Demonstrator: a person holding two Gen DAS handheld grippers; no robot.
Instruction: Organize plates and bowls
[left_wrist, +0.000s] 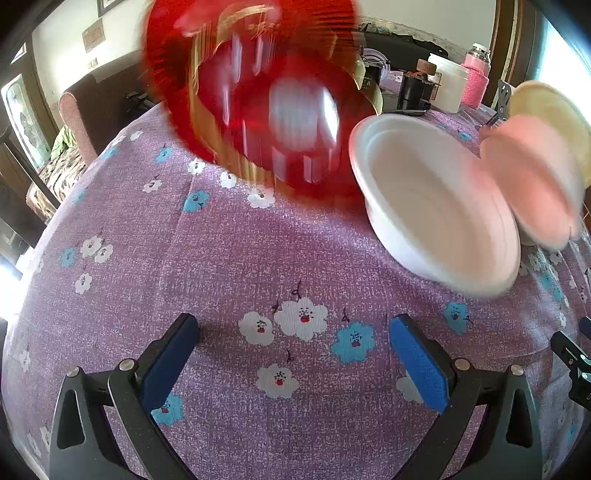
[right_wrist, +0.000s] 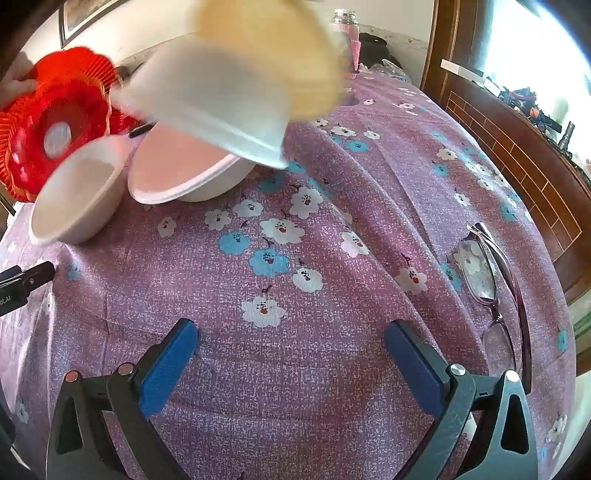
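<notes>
I've open purple tablecloth (right_wrist: 295, 369) ahead of both grippers — further on the red plate (left_wrist: 258, 110), white bowl (left_wrist: 436, 206) and pink bowl (right_wrist: 177, 166) crowd the way; glasses (right_wrist: 487, 280) lie right.

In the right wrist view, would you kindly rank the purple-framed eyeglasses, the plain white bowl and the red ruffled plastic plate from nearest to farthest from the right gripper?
1. Purple-framed eyeglasses, just right of the open right gripper, on the floral cloth.
2. Plain white bowl, ahead to the left.
3. Red ruffled plastic plate, beyond that bowl, far left.
</notes>
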